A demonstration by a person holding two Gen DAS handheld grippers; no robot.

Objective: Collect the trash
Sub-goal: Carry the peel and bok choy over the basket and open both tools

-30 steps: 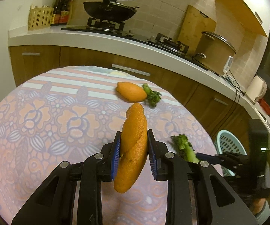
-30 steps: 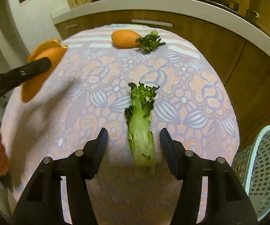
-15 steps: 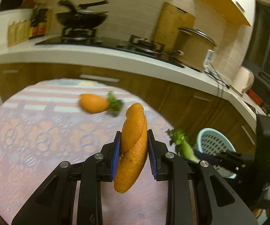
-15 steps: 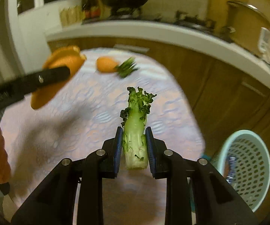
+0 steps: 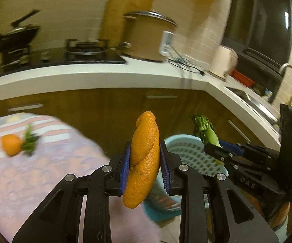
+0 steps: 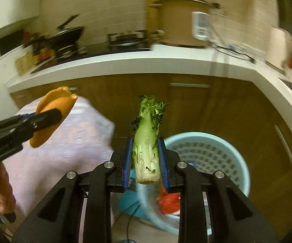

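1. My left hand-held gripper (image 5: 144, 171) clamps a curled orange peel (image 5: 143, 160) upright between its blue pads.
2. My right hand-held gripper (image 6: 146, 162) grips a pale green vegetable stalk (image 6: 147, 141), leafy end up.
3. Both hang near the light blue perforated plastic basket (image 6: 216, 147) on the floor.

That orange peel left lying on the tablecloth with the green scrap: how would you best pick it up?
Grip the orange peel across its rounded middle, coming from above with fingers on its two long sides. It lies flat, and the green scrap crowds its right end, so keep left of that.
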